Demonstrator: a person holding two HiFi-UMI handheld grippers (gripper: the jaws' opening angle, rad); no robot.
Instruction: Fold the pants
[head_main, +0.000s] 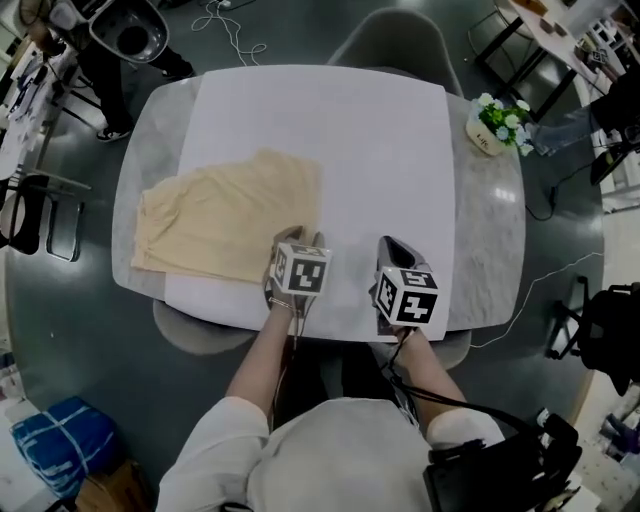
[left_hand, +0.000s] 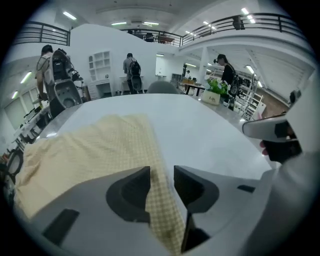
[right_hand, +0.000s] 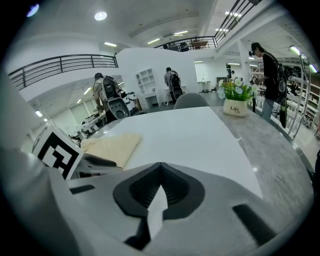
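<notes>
Your beige checked pants (head_main: 225, 225) lie flat on the left side of the grey marble-look table (head_main: 490, 220). Part of them rests on the white sheet (head_main: 380, 150) that covers the table's middle, and their left end reaches onto bare tabletop. Your left gripper (head_main: 298, 245) is at the pants' near right corner. In the left gripper view its jaws stand apart (left_hand: 162, 172), with the fabric's right edge running through the gap and neither pad pressing on it. Just to the right, your right gripper (head_main: 393, 248) sits over the white sheet near the table's front edge, and its jaws are closed together (right_hand: 160, 167). At the far right a small white pot of flowers (head_main: 497, 122) stands on the bare table.
</notes>
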